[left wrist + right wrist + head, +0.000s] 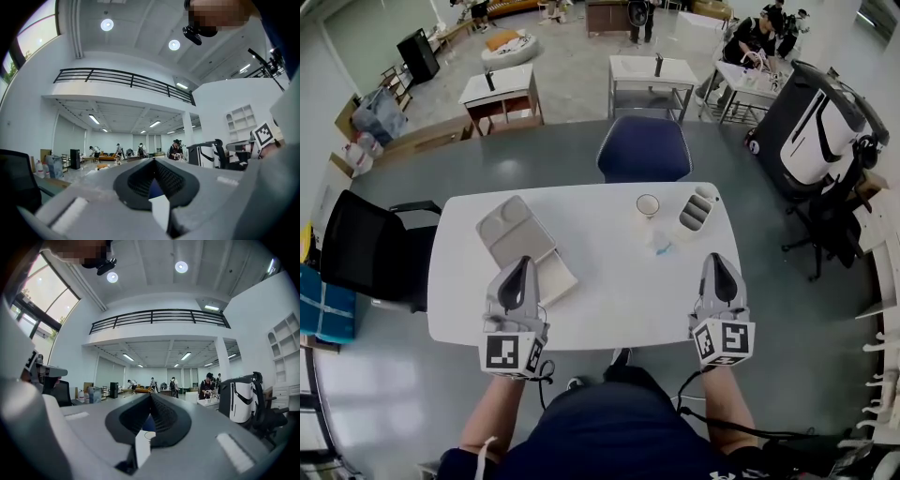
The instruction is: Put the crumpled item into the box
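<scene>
Low in frame: grey left gripper (522, 263), grey right gripper (717, 258), jaws together (both empty). On white table (609, 309), open grey box (511, 230); right, pale crumpled wad (661, 247), perhaps plastic.

I read this as a large open-plan lab or office hall: white table (609, 300) with blue office chair (644, 150), further small work tables (499, 86), people (748, 37) at benches, mezzanine railing (159, 315), recessed ceiling lights (181, 266).
</scene>
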